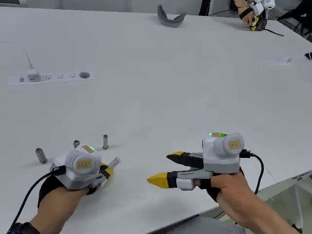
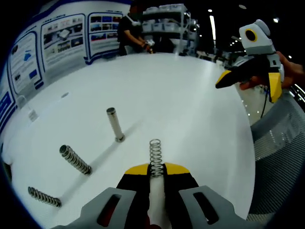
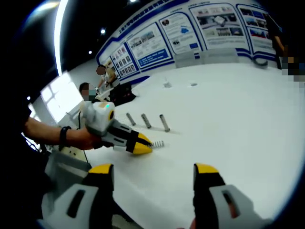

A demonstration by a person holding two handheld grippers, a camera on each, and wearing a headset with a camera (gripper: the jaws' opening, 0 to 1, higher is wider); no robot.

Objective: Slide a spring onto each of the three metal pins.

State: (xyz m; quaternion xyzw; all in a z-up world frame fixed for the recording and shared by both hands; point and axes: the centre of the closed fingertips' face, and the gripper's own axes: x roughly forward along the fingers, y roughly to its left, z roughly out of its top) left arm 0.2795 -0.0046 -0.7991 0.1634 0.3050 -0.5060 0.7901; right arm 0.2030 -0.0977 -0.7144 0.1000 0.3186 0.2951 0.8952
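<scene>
We hold the left gripper [image 1: 106, 170] low over the white workbench top [image 1: 185, 87]. Its yellow-tipped jaws are pressed together on one end of a small silver coil spring [image 1: 114, 162]. In the left gripper view the spring [image 2: 155, 152] projects straight forward from between the jaw tips [image 2: 156, 169]. Its free end is in the air and touches no pin.

Three short upright metal pins stand in a row on the table, just beyond the left gripper. The pin nearest the held spring is a bare smooth steel cylinder [image 2: 114, 125], which stands ahead and to the left of the spring tip. The middle pin [image 2: 75, 159] and the far pin [image 2: 44, 197] each carry a coil spring around them.

We hold the right gripper [image 1: 163, 168] well apart to the right, above the table near its front edge. Its jaws are spread wide [image 3: 152, 169] and hold nothing.

A white power strip [image 1: 48, 77] lies farther back on the left.
</scene>
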